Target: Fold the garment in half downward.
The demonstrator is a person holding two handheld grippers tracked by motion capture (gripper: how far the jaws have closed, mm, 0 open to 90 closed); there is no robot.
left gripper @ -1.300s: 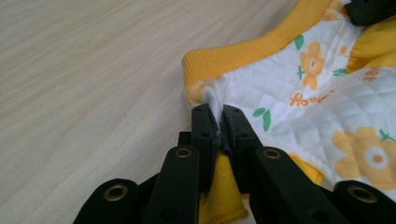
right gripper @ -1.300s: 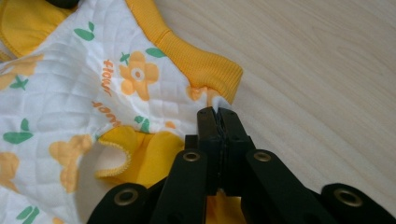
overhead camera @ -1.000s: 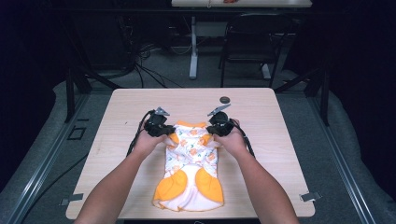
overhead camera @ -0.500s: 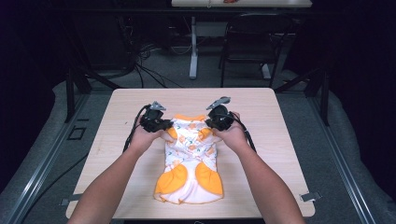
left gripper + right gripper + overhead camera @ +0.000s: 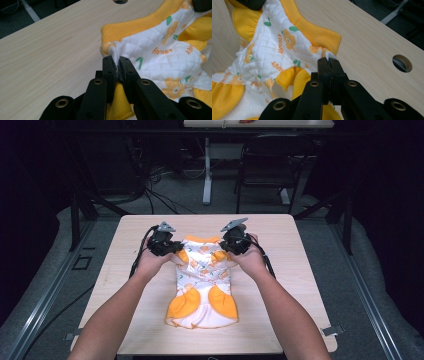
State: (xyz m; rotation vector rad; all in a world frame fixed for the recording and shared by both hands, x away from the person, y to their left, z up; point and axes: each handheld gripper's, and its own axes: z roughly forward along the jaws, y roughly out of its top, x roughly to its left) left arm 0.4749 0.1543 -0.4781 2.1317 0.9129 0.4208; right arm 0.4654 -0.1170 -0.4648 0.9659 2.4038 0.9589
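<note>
- A small white quilted garment (image 5: 202, 280) with orange flower print and yellow trim is seen in the middle of the light wooden counter (image 5: 125, 270).
- The left tongs (image 5: 115, 65) are clamped together on the white fabric at one shoulder, just beside the yellow ribbed collar (image 5: 130, 27).
- The right tongs (image 5: 328, 61) are clamped on the other shoulder, beside the same collar.
- In the high view, the top of the garment is held up between the two tongs at the far end, while its hem lies nearer the person, on the counter.
- A round hole (image 5: 402, 63) is seen in the counter, well apart from the garment.
</note>
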